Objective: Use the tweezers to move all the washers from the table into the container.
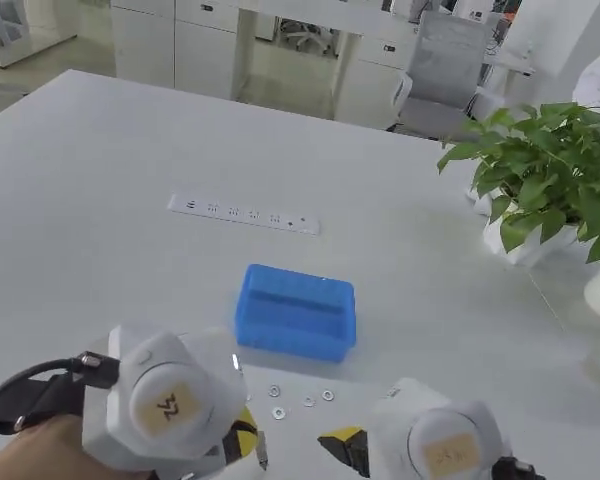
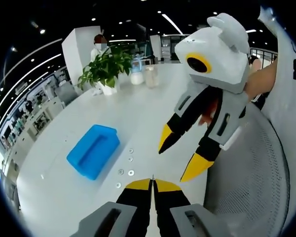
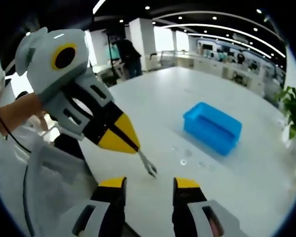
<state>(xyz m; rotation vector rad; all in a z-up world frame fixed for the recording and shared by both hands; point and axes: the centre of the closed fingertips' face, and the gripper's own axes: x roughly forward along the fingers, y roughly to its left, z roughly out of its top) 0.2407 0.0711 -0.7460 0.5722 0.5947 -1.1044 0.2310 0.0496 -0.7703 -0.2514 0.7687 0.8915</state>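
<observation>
Head view shows four small washers (image 1: 308, 401) lying flat and loose on the table (image 1: 100, 180), just in front of the blue container (image 1: 295, 312); whether any are already inside it cannot be told. They look like thin, hard metal rings: light, stiff and likely slippery, apt to skate on the smooth top or flick away if pinched carelessly. The surest hold is probably across the rim, one tip through the hole and one outside.

The tweezers (image 3: 149, 169) stick out from the left gripper (image 3: 133, 145), whose jaws are pressed together on them; the fine tips hang above the table just short of the washers. The right gripper (image 3: 149, 183) has its jaws apart with nothing between them, and it sits near the tweezers, so it may crowd the approach.

Each washer must clear the container's near wall. A power strip (image 1: 243, 214) beyond the container and a potted plant (image 1: 550, 180) stand well apart, out of the way.
</observation>
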